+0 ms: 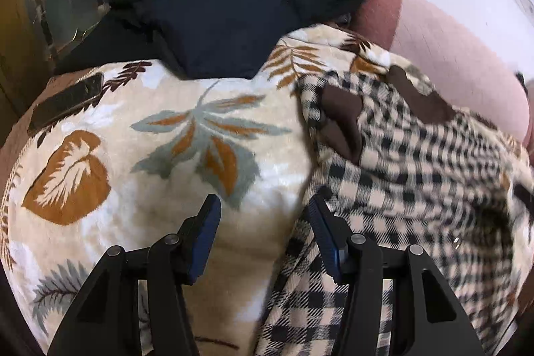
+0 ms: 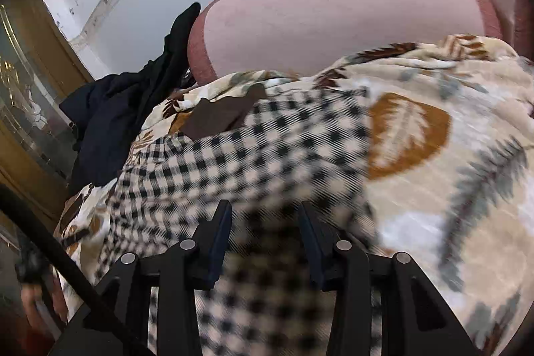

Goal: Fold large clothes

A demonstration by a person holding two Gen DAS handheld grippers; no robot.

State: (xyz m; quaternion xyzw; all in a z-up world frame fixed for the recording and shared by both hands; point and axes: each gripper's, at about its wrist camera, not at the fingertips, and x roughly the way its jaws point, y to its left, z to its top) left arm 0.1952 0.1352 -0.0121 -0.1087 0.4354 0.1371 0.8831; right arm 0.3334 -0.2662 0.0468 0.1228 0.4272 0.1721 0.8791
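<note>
Leaf-print blanket (image 1: 173, 135) covered the sofa (image 2: 333, 12) where our checked garment (image 1: 417, 175) lay rumpled beside dark clothes (image 1: 217, 5). We held the left hand-held gripper (image 1: 265, 206) open at its edge and the right hand-held gripper (image 2: 265, 212) open above it. Soft and floppy, we judged; best pinched at hems or corners
</note>
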